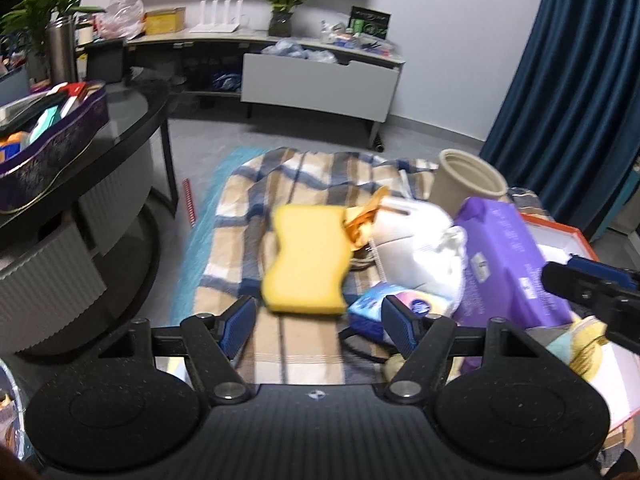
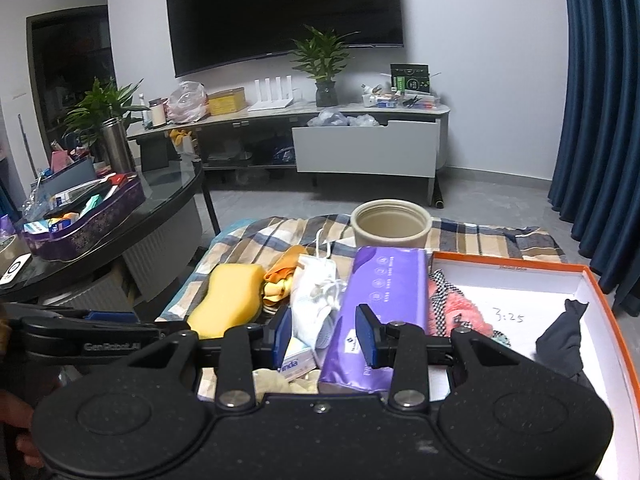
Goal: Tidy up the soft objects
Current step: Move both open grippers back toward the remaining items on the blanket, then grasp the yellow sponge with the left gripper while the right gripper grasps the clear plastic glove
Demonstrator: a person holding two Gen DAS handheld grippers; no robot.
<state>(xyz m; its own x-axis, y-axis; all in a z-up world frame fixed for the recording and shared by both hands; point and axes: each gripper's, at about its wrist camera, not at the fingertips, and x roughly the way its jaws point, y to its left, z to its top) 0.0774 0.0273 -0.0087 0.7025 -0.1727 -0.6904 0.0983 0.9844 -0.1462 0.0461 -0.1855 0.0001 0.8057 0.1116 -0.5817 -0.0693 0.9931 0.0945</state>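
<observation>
Both fingers (image 1: 241, 326) apart, empty.

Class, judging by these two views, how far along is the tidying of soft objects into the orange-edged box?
Done: pink fluffy cloth and dark cloth lie in the box. In hand: nothing; left gripper and right gripper are open. Left: yellow sponge, white mask, purple tissue pack remain on the blanket.
</observation>
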